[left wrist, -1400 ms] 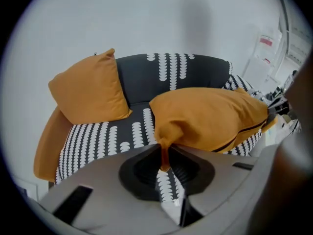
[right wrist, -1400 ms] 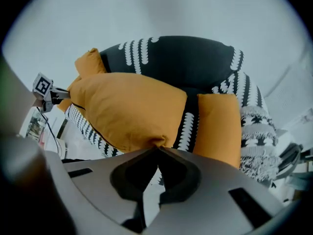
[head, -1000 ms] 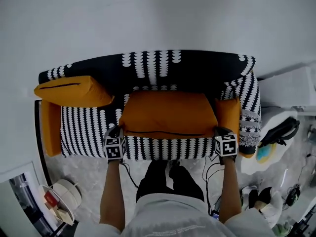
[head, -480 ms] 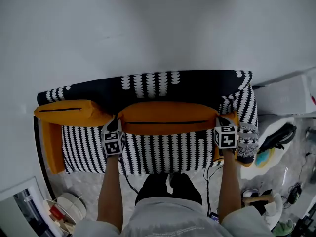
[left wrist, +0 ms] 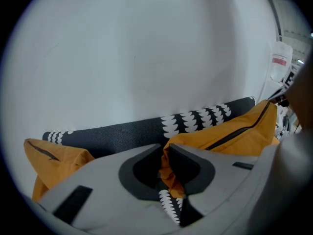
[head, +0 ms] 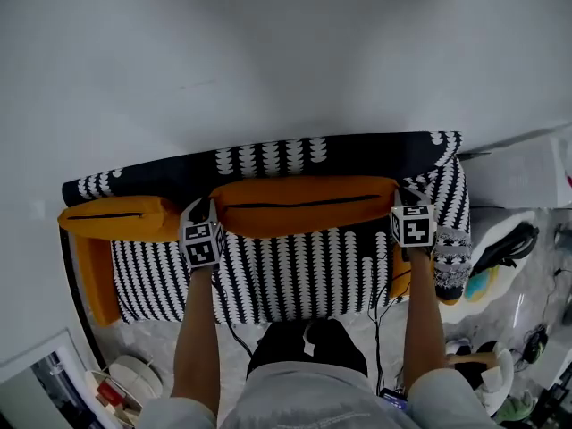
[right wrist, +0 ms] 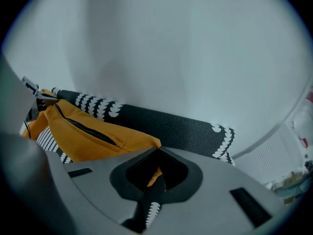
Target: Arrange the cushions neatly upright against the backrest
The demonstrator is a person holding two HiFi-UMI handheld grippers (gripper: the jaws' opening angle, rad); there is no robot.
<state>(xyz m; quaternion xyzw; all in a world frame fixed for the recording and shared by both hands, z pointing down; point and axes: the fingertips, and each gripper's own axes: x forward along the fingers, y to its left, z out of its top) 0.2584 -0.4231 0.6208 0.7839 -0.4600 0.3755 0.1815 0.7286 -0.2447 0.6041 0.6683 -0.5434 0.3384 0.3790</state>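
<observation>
Head view: the orange cushion (head: 304, 206) stands along the sofa backrest (head: 295, 153), with the left gripper (head: 203, 211) and right gripper (head: 399, 199) at its ends. Left gripper view: jaws clamped on its left corner. Right gripper view: jaws pinched on the right corner's fabric. Keep both ends level and seat it upright before releasing

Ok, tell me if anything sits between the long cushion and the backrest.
Nothing visible does. The long cushion, pinched at both ends by left tongs and right tongs, stands right at the backrest; the second cushion lies beside it.
</observation>
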